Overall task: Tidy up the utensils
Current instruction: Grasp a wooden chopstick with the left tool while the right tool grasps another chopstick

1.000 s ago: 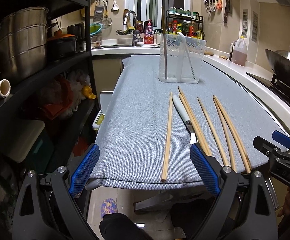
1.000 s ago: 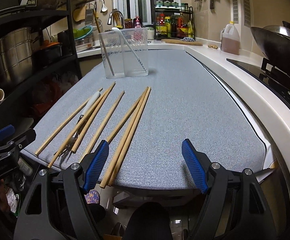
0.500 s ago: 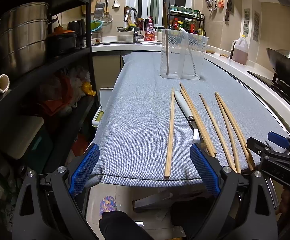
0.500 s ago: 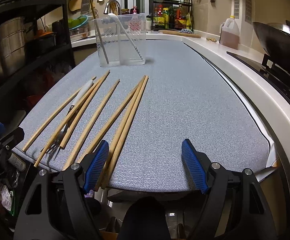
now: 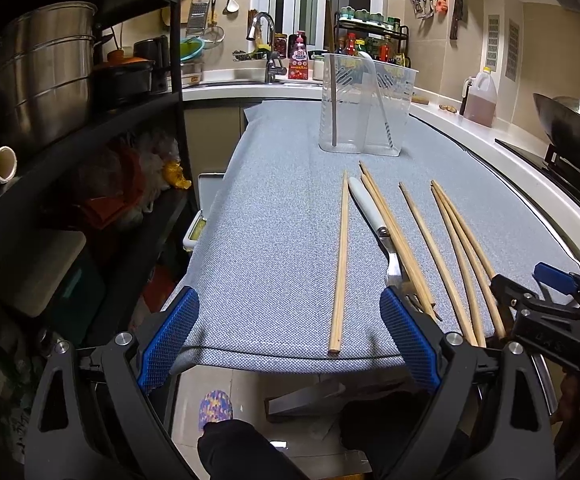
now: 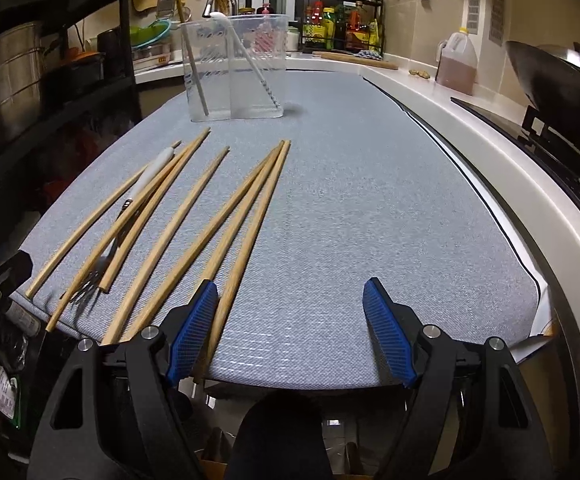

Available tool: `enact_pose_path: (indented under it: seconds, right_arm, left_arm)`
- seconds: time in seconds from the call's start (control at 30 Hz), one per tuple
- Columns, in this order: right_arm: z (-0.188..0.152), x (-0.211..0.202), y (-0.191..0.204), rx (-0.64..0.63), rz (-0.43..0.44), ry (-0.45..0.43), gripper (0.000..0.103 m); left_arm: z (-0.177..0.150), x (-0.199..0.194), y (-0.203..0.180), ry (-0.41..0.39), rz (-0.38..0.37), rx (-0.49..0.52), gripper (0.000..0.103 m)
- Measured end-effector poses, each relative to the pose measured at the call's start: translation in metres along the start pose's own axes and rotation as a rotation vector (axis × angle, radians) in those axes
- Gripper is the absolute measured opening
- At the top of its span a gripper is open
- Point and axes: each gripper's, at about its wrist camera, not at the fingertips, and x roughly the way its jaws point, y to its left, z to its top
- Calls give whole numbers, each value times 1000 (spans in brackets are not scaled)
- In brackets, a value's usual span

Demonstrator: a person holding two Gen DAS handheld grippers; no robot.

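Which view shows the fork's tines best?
Right wrist view: the fork lies fully visible among the chopsticks, tines bare at the mat's near edge. Left wrist view shows the white handle, but the left tool's finger covers the tines.

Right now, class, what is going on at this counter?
A person holds a gripper in each hand at the near edge of a grey mat. Both the left gripper and right gripper are open and hold nothing. Wooden chopsticks and a white-handled fork lie loose; the clear holder stands beyond them.
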Motion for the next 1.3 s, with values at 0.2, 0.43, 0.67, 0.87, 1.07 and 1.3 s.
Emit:
enact_pose_path:
  seconds: [0.2, 0.43, 0.67, 0.87, 1.07, 1.3]
  right_arm:
    - [-3, 2, -22, 49, 2, -25, 75]
    - [-11, 1, -30, 43, 37, -81, 77]
    - [-20, -4, -28, 26, 55, -135, 77]
    - [-26, -9, -20, -3, 65, -164, 76]
    - [-31, -11, -16, -22, 103, -200, 60]
    - [-35, -12, -16, -18, 111, -219, 57]
  left_arm:
    - [-2, 5, 0, -4, -7, -1, 89]
    - [-11, 18, -6, -28, -11, 33, 89]
    - [-16, 23, -11, -46, -16, 65, 85]
    - [-14, 24, -12, -62, -12, 77, 70]
    - [-17, 24, -12, -76, -40, 77, 57]
    - [-22, 20, -15, -102, -50, 84, 52]
